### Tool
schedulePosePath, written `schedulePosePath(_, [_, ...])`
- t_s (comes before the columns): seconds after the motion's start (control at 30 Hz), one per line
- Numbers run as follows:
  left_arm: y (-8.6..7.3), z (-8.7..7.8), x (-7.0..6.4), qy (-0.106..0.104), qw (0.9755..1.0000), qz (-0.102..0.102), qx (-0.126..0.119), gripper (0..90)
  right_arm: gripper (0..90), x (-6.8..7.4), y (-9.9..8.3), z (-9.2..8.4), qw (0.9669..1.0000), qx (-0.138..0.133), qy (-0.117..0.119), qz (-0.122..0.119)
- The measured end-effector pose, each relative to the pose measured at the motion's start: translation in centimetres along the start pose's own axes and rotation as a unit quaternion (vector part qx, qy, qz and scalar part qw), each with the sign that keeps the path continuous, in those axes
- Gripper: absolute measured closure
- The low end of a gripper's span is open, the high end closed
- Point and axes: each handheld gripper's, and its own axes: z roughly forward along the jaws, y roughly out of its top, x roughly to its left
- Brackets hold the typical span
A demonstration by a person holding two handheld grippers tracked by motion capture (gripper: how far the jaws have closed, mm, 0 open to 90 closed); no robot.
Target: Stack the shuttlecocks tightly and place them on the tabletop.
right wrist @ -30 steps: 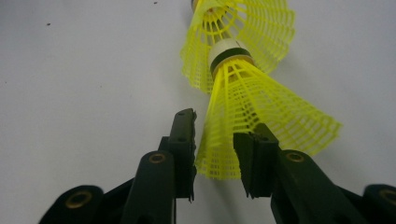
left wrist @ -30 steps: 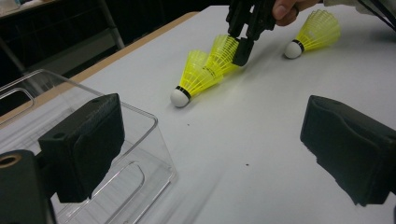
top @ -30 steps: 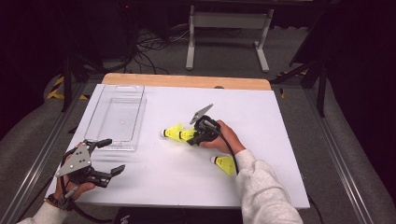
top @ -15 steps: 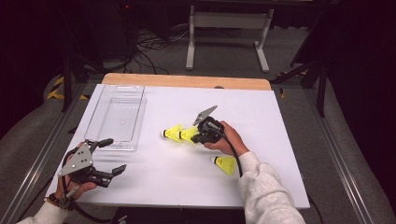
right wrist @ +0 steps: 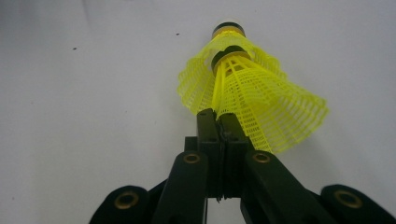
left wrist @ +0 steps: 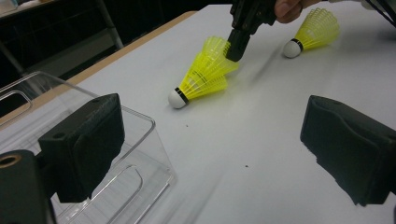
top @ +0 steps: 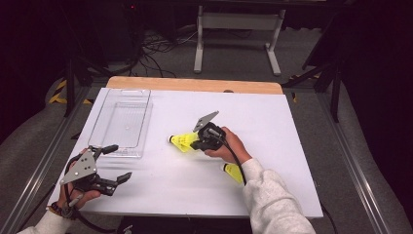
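Shuttlecocks pinched at mid-table, tray waiting on your left.

Your left gripper (top: 111, 163) hovers with jaws wide apart just beside the clear tray (top: 100, 114). At the centre, your right gripper (top: 201, 141) has closed on the skirt rim of two nested yellow shuttlecocks (left wrist: 203, 74); a third shuttlecock (left wrist: 314, 31) lies near your right wrist. Such a thin bite could let the pair slip. Since a second ago, little has shifted.
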Motion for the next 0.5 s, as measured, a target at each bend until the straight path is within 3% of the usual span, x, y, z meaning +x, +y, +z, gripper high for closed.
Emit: schedulePosePath(0.5, [0.02, 0.1, -0.04, -0.002, 1.0, 0.001, 0.001, 7.3, 78.8, 0.17, 0.24, 1.14, 0.9998, 0.018, -0.008, 0.005])
